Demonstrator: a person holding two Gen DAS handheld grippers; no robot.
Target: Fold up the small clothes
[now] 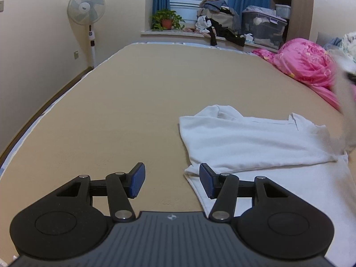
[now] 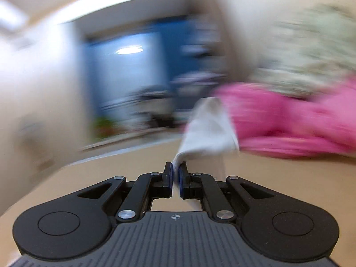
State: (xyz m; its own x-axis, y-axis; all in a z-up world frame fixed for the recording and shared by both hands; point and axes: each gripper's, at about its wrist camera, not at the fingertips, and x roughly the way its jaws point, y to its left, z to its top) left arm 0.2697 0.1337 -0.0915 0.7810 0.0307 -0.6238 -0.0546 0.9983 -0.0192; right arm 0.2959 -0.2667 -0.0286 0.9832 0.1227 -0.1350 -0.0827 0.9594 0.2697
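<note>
A small white garment lies partly folded on the tan bed, right of centre in the left wrist view. My left gripper hovers open just above the bed at the garment's near left corner, nothing between its blue pads. A blurred white streak at the right edge of that view rises from the garment's right side. In the right wrist view my right gripper is shut on a corner of the white garment, which stands up from the pads. That view is heavily motion-blurred.
A pink quilt is heaped at the bed's right side. A standing fan is by the left wall. A windowsill holds a potted plant, piled clothes and a storage box. Blue curtains frame the window.
</note>
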